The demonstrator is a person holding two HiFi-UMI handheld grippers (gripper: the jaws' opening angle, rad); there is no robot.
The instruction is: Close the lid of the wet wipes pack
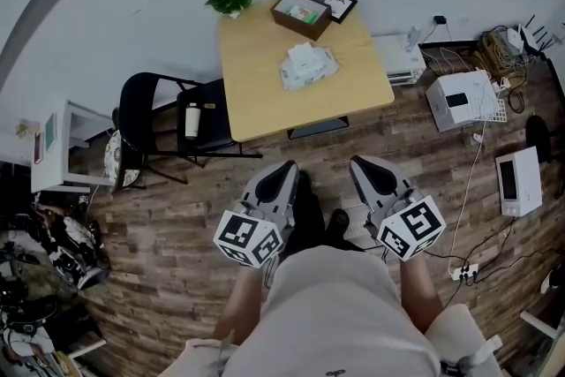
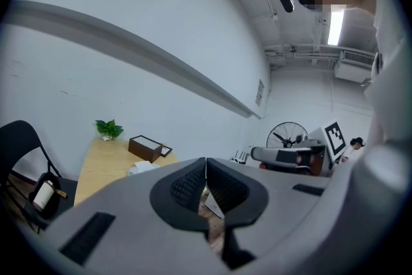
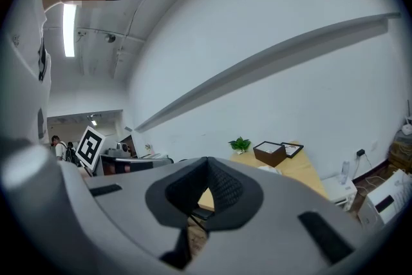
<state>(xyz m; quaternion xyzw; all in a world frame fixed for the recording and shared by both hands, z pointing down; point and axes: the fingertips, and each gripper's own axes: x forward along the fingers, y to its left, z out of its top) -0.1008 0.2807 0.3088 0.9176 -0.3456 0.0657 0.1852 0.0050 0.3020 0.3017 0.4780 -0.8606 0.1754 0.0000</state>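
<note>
Pale wood makes up the square table top [image 1: 256, 93] in the head view, and the white and green soft wet wipes pack [image 1: 308, 66] lies near that table's middle, in front of a dark brown open box [image 1: 301, 13]. Something white stands up at the pack's far end, so I judge the lid is open, though it is too small to be sure. My left gripper [image 1: 287, 169] and right gripper [image 1: 365, 163] hang over the plank floor on the near side of the table, well apart from the pack.

From the left gripper view, my jaws are pressed together with nothing between them; the pack [image 2: 138, 168] shows far off on the table.

From the right gripper view, those jaws also meet, empty, with the pack [image 3: 269, 169] small on the table beyond.

By my reckoning nothing is done: approach, reach and pressing the lid down all remain.
</note>
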